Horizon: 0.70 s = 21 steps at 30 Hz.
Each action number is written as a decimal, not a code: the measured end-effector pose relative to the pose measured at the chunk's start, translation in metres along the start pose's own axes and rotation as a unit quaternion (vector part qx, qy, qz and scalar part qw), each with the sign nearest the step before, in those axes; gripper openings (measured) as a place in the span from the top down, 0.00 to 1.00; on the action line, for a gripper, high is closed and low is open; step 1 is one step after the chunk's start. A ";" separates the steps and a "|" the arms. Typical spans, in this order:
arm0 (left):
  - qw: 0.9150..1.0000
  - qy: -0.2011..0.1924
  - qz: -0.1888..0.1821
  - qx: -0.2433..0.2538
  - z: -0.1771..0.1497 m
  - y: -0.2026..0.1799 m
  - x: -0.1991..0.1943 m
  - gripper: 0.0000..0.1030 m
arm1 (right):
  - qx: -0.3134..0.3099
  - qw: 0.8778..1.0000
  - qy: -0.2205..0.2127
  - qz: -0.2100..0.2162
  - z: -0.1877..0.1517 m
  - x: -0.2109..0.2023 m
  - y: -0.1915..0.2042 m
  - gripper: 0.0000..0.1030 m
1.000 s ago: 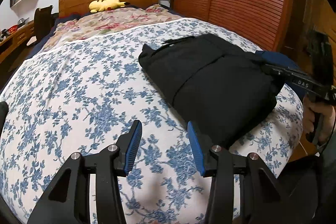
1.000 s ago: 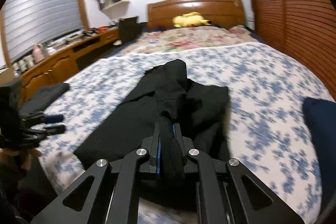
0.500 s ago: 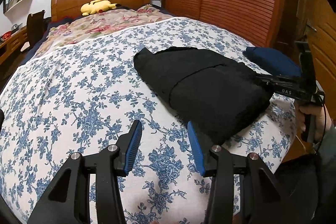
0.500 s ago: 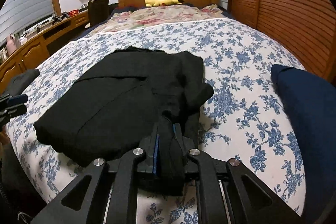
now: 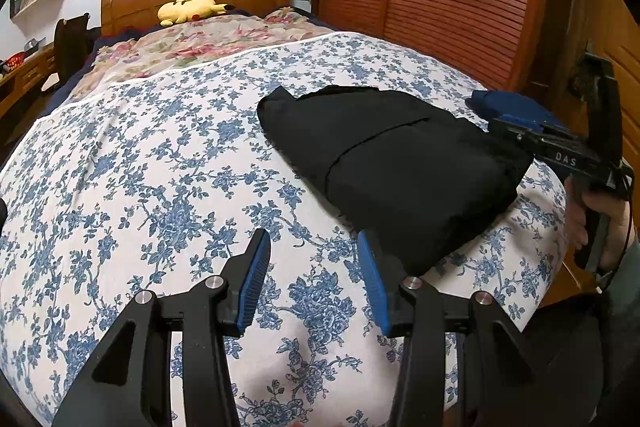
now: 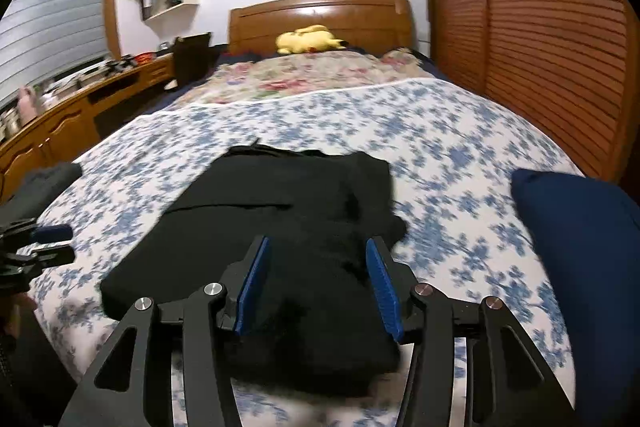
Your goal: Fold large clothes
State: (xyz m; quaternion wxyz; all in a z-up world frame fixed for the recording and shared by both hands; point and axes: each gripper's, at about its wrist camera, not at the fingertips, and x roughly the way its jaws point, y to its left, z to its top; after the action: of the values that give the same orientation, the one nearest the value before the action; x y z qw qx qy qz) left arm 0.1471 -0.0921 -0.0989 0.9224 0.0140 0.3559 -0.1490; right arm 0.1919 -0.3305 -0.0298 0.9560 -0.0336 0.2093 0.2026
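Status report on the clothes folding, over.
Left gripper open, empty, over the floral bedspread. Right gripper opening, pads clear of the folded black garment between them. Blue cushion alongside, not in the way.

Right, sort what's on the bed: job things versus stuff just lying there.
Job:
- folded black garment
- right gripper, jaws opening over it
- left gripper, open above the floral bedspread

Lying about:
- yellow plush toy
- navy cushion
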 end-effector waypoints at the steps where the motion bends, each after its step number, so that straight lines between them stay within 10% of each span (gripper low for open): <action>1: 1.000 0.000 0.001 -0.001 -0.001 0.001 0.000 0.55 | -0.005 1.000 0.001 0.010 0.000 0.002 0.004 0.50; 21: 1.000 0.000 0.007 -0.013 -0.006 0.015 -0.001 0.55 | -0.081 0.983 0.107 0.126 -0.007 0.065 0.062 0.50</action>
State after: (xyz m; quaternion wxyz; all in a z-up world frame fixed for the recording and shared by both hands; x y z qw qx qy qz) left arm 0.1464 -0.0763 -0.1039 0.9237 0.0046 0.3574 -0.1377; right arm 0.2186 -0.2501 -0.0616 0.8893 -0.1054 0.2959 0.3324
